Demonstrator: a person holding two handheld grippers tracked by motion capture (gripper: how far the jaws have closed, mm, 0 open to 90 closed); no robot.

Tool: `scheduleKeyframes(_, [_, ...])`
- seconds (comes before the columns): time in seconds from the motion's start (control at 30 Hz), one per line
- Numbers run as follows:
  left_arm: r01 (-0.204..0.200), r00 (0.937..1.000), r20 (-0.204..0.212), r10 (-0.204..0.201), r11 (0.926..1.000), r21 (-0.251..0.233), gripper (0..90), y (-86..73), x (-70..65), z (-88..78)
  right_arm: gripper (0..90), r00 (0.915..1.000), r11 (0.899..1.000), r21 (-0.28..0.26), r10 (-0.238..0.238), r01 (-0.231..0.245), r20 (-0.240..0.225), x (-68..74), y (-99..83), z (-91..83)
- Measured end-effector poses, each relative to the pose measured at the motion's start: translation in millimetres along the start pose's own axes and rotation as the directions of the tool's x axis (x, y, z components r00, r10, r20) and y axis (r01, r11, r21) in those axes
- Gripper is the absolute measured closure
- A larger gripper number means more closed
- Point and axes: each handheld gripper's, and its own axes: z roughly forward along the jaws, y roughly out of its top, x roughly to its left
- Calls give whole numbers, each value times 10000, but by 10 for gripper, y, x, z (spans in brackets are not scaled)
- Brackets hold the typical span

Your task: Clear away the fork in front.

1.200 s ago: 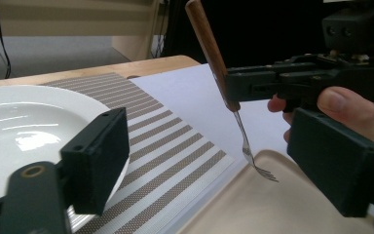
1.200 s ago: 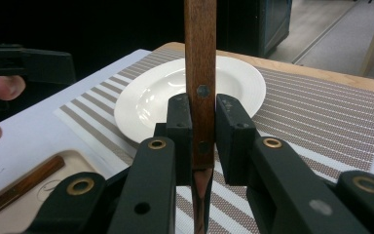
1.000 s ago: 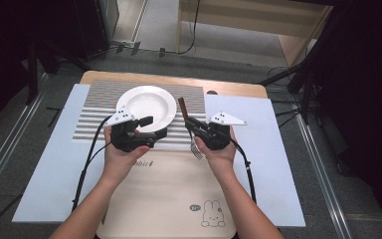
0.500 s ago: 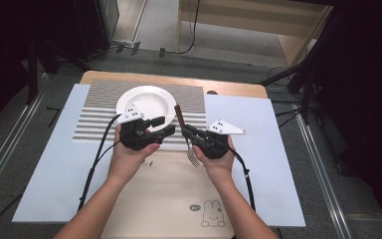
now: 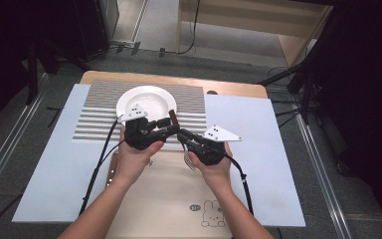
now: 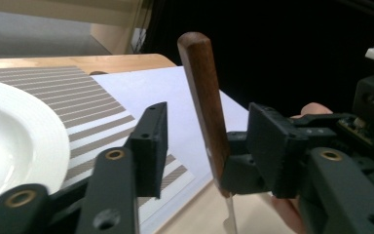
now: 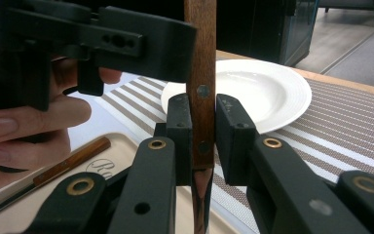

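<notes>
My right gripper [image 5: 181,134] [image 7: 203,131] is shut on the lower part of a fork's wooden handle [image 7: 200,73], which stands nearly upright. The fork's metal tines [image 5: 188,160] hang below it over the tray. My left gripper [image 5: 171,127] [image 6: 207,141] reaches in from the left, its jaws on either side of the upper handle [image 6: 202,92]. They have just been closing, and a gap still shows on one side, so they do not press on it.
A white plate [image 5: 146,102] sits on a striped placemat [image 5: 94,119] just behind the grippers. A beige tray [image 5: 164,199] with a rabbit print lies in front, and a wooden-handled knife [image 7: 68,163] rests on its left part. Pale blue mats flank both sides.
The two hands have come together over the tray's far edge. The left gripper's jaws have narrowed around the fork handle, which the right gripper keeps holding.
</notes>
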Motion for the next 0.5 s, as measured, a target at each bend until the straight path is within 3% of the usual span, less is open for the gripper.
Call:
scheduleKeyframes(0.4, [739,9972,105,-740,9972,128,609,-47,10,51,760,9997,9998,-69,-212,212,116,106,-47,25])
scheduleKeyframes(0.5, [874,9961,102,-875,9961,147,715,-78,17,64,760,9994,9996,-52,-290,291,162,121,-67,32])
